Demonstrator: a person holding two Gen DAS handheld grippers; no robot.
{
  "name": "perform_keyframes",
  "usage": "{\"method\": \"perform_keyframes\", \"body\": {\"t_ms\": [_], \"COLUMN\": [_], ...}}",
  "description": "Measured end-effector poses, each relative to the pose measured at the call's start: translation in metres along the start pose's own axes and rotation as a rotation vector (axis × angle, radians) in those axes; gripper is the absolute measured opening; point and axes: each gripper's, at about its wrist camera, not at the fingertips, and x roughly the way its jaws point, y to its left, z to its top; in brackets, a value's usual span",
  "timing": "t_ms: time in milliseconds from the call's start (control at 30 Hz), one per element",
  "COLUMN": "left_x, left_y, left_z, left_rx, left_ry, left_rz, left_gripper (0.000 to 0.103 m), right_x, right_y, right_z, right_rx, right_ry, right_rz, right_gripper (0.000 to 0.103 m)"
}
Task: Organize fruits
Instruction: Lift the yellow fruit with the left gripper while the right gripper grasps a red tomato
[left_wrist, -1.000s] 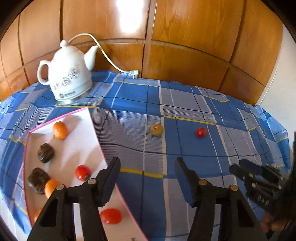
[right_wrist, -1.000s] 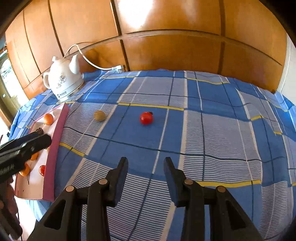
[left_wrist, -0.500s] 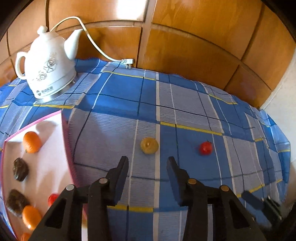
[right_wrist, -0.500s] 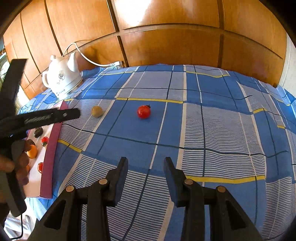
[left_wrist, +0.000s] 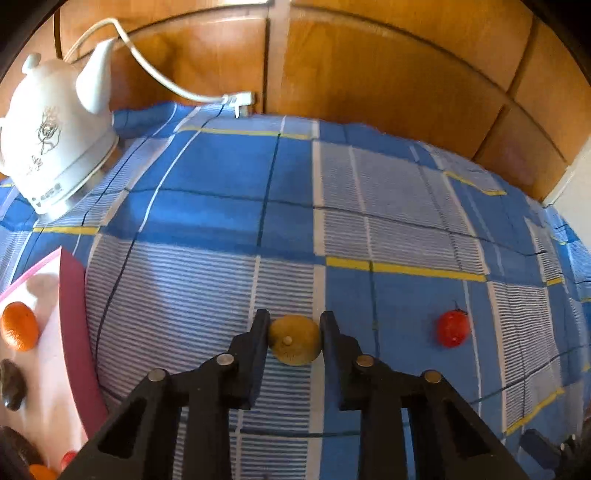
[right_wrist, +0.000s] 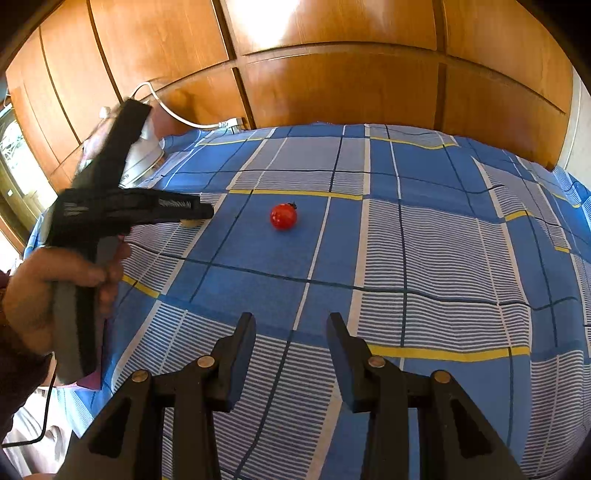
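Note:
A round yellow-brown fruit (left_wrist: 294, 341) lies on the blue checked cloth. My left gripper (left_wrist: 294, 321) is closing its jaws on it, and both pads press against its sides. In the right wrist view the left gripper (right_wrist: 199, 214) reaches in from the left, and only a sliver of the fruit (right_wrist: 189, 222) shows under its tip. A red cherry tomato (left_wrist: 452, 328) (right_wrist: 283, 216) lies free on the cloth to the right of the fruit. My right gripper (right_wrist: 290, 325) hovers nearer the front with its jaws open and nothing between them.
A white tray with a pink rim (left_wrist: 72, 332) at the left holds an orange fruit (left_wrist: 18, 330) and dark fruits (left_wrist: 11, 384). A white kettle (left_wrist: 55, 147) with its cord stands at the back left. Wooden panels back the table. A hand (right_wrist: 55, 288) holds the left gripper.
The left gripper moved from over the tray rightward and down to the yellow-brown fruit, and its jaws narrowed onto it. The right gripper stayed put, and the tomato has not moved.

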Motion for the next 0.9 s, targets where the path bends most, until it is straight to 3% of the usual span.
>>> {"method": "perform_keyframes", "body": {"t_ms": [200,467,633,900], "left_x": [-0.032,-0.08,-0.083,-0.073], "left_y": [-0.004,-0.032,-0.043,-0.043], "left_z": [-0.02,-0.092,-0.124,-0.136], "left_rx": [0.025,0.152,0.196,0.195], "left_ry": [-0.059,-0.101,-0.098,-0.089], "left_rz": [-0.064,-0.137,-0.128,-0.133], "left_gripper": [0.027,0.027,0.027,0.027], "right_x": [-0.001,0.008,0.022,0.062], "right_y": [-0.007,-0.019,-0.013,0.001], "right_z": [0.005,0.029,0.054,0.084], "right_rx": [0.026,0.084,0.088,0.038], "right_ry": [-0.011,-0.02,-0.018,0.026], "right_rz": [0.005,0.049,0.092,0.079], "right_gripper": [0.04,0.04,0.04,0.04]}}
